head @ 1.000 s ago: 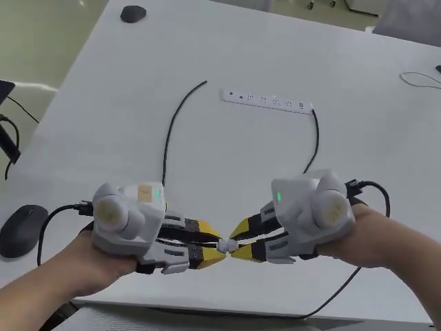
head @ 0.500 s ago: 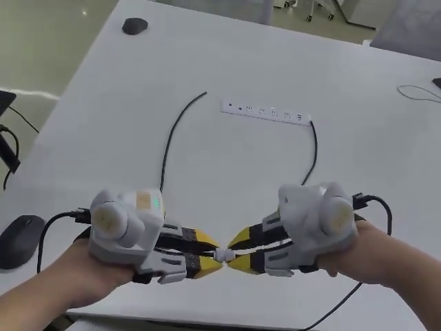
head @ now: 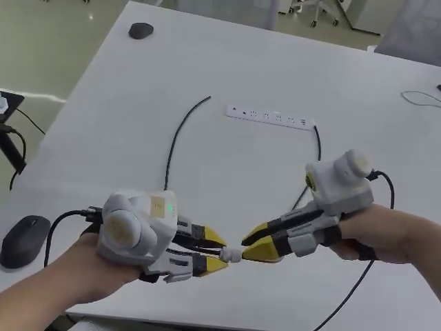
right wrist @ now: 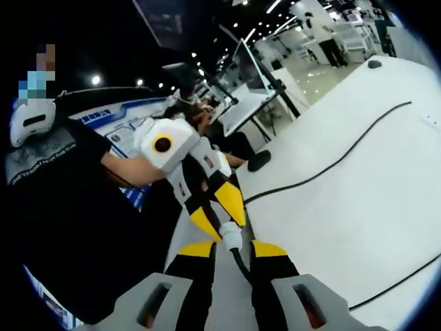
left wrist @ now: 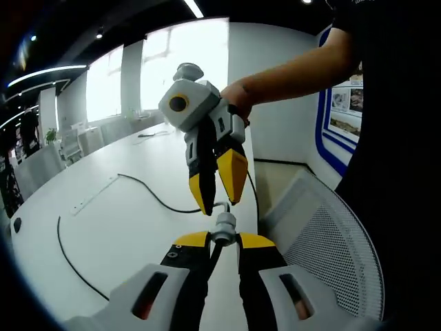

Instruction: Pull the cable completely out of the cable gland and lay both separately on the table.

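The white cable gland (head: 232, 256) sits at the tips of my left gripper (head: 225, 254), which is shut on it above the table's front edge. In the left gripper view the gland (left wrist: 223, 227) shows between my own yellow tips, and the black cable (left wrist: 214, 256) runs back between them. The long black cable (head: 171, 148) lies curved on the table behind. My right gripper (head: 244, 249) points at the gland from the right, a small gap away, jaws slightly parted. In the right gripper view the gland (right wrist: 231, 238) is just ahead of my tips, with a black cable stub (right wrist: 242, 266) between the parted jaws.
A white power strip (head: 269, 116) lies mid-table; its black cord (head: 318, 146) runs toward the front edge, passing under the right hand. One dark mouse (head: 23, 239) sits at the front left and another (head: 141, 30) at the far left corner. The table's front edge is directly below both grippers.
My right gripper has drawn back to the right and rolled so its body stands up. The gland stayed at my left gripper's tips. The head camera has shifted.
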A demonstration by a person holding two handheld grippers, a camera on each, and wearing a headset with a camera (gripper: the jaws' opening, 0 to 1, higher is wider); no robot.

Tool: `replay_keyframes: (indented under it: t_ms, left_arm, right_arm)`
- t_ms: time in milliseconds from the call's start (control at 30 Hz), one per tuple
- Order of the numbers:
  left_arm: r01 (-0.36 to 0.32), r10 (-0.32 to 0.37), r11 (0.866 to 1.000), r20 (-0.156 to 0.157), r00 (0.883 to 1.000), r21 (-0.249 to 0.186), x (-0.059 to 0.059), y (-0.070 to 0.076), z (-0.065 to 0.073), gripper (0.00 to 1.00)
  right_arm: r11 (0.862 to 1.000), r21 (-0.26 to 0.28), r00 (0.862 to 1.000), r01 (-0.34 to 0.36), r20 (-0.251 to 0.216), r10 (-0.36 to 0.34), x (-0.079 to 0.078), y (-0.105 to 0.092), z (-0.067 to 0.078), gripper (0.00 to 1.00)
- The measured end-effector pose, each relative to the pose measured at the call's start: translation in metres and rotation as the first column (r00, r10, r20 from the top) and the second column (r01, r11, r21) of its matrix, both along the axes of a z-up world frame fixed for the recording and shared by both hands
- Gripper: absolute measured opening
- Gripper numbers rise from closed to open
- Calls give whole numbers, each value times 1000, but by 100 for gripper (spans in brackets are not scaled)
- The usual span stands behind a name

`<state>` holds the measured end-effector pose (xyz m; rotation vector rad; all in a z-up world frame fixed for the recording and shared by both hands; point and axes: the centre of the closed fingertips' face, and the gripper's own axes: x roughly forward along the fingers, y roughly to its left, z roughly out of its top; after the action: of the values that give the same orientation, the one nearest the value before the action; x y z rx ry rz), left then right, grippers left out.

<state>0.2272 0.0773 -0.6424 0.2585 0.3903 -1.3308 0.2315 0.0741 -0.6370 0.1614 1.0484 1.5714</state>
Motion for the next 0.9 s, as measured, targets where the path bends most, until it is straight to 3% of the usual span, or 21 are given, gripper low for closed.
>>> replay_keyframes:
  t_ms: [100, 233, 333, 667, 767, 833, 900]
  left_arm:
    - [7, -7, 1000, 8, 1000, 10, 0, 0, -1, 15]
    - [15, -16, 1000, 7, 1000, 16, 0, -1, 0, 15]
    - [15, -15, 1000, 9, 1000, 11, 0, -2, 2, 15]
    - [50, -51, 998, 17, 999, 32, -4, -7, 0, 15]
    - [54, -54, 998, 8, 998, 34, -6, -9, -1, 15]
    - [50, -50, 998, -1, 999, 33, -6, -9, -2, 14]
    - [41, -41, 999, -20, 999, 27, -5, -9, -4, 14]
  right_arm:
    - [1000, 0, 1000, 3, -15, -3, 0, 1, -7, 12]
    - [999, 35, 999, 10, -50, -8, 0, 3, -5, 12]
    - [998, 60, 996, -13, -91, 18, -9, 6, -1, 12]
    - [998, 40, 993, -40, -111, 44, -14, 5, -7, 8]
    - [998, 30, 993, -62, -98, 64, -16, 3, -8, 8]
    - [995, 29, 995, -98, -23, 99, -15, 2, -10, 7]
    - [993, 19, 993, -114, 15, 113, -16, 3, -10, 7]
